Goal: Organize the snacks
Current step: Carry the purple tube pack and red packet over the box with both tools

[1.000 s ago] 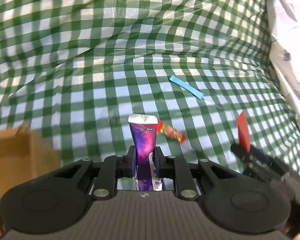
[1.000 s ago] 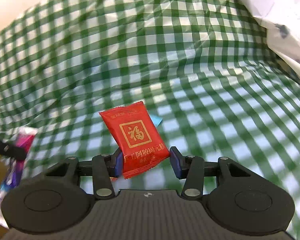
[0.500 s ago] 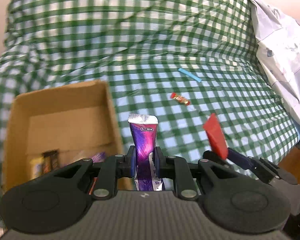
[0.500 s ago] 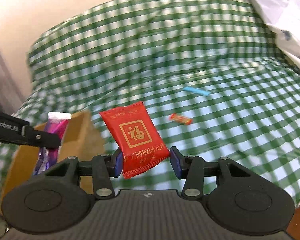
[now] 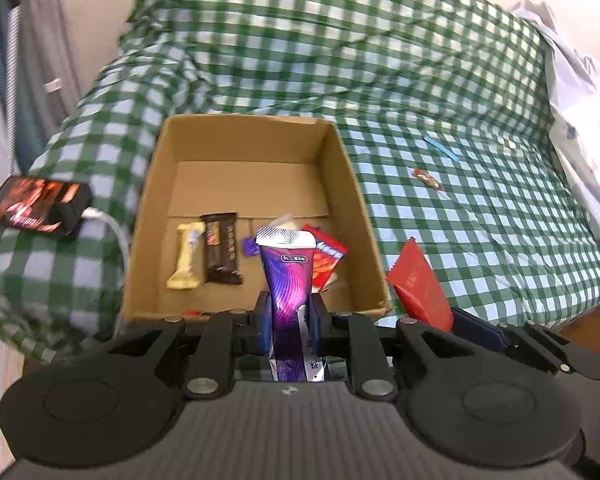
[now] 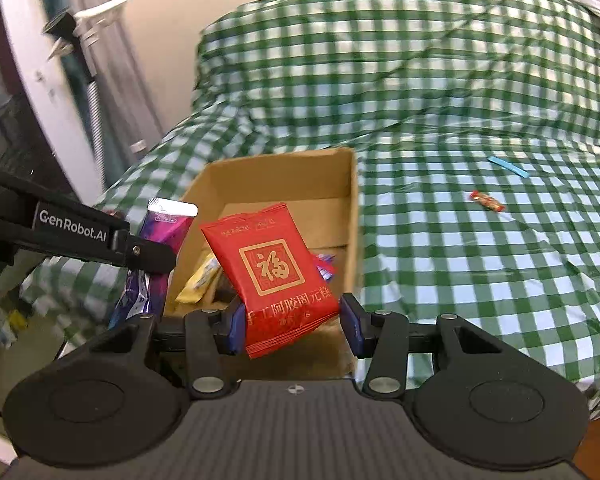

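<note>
Green-and-white checked bedding (image 5: 440, 92) covers the bed, with an open cardboard box (image 5: 342, 184) resting on it near the front edge; a phone with a lit screen (image 5: 36, 208) lies just left of the box. Inside the box sit a yellow bar (image 5: 186, 258), a dark brown bar (image 5: 222, 254) and a few smaller wrappers. Two snacks remain loose on the bedding, well apart from the box: a blue stick (image 5: 440, 148) and a small red-and-yellow candy (image 5: 428, 179). Risk, as judged: the red packet (image 6: 274, 274) sits askew and touches only one pad visibly, so a quick swing could shake it loose short of the box; release over the right wall could also drop it outside. The two tools work close together and could collide over the opening. The left hand-held gripper (image 5: 288, 320) is nearly closed, clamped on the lower part of a purple pouch (image 5: 286, 272), which stands upright above the near edge of the box. The right hand-held gripper (image 6: 292, 320) is partly open with the red packet held between its jaws, hanging tilted in front of the box's near right corner.
</note>
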The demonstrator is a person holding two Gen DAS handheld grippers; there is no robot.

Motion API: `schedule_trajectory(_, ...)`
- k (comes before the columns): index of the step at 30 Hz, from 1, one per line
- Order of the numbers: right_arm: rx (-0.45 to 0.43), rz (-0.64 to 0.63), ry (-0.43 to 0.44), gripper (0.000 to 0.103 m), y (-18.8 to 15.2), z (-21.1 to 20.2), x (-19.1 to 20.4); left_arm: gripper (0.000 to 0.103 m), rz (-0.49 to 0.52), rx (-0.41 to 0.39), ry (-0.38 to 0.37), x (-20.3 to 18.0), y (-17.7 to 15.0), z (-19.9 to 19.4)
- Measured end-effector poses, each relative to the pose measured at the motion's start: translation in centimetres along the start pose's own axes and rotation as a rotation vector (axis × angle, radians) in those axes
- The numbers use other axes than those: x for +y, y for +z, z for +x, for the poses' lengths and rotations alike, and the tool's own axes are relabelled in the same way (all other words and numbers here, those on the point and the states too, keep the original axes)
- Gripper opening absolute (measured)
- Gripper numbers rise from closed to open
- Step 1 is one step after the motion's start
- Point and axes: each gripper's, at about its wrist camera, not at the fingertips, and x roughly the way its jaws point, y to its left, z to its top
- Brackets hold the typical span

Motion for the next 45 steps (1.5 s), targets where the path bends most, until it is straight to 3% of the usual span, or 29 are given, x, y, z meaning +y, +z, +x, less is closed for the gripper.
schedule_trajectory(13,-0.030,-0.112,-0.027,0.049,-1.5,-2.4,4.1,0.020,-0.065,-0.052,-0.008,3.1,-2.9,-2.8)
schedule_trajectory(45,0.010,-0.113,-0.050,0.050,-1.1,-0.7,3.4,0.020,-0.109,-0.050,0.008,4.6,-2.3,-1.0)
